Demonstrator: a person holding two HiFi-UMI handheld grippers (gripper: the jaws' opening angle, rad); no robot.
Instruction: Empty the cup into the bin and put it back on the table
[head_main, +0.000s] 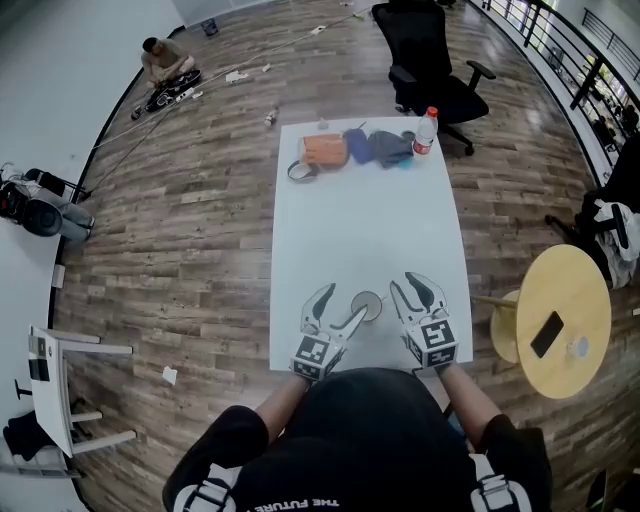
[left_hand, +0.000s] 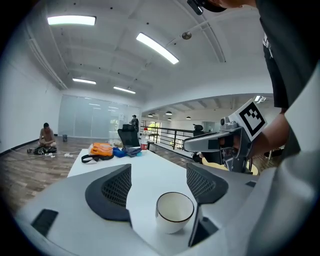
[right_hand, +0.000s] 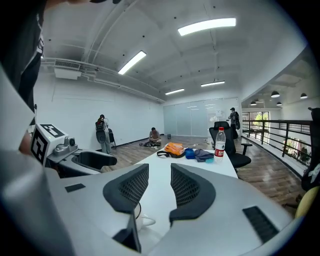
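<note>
You stand at the near edge of the white bench (head_main: 370, 220) with the cup (head_main: 366, 304) upright just in front of you, set between your two tools. Your left tool (head_main: 338, 305) is spread wide around the cup (left_hand: 174, 212). The cup stands in the gap, closer to the right-hand jaw, and whether it touches that jaw cannot be told. The jaws are not clamped on it, which suits either a grasp about to close or a cup just set down.

Your right tool (head_main: 417, 292) has its jaws parted only narrowly and nothing sits between them. It waits just right of the cup (right_hand: 134, 220), whose handle points toward it, probably to keep clear of the other tool's work.

The inside of the cup shows white and bare. No bin appears in any view, so the emptying step cannot be judged.

The orange bag (head_main: 324, 150) and bottle (head_main: 426, 128) lie at the far end, well apart.
</note>
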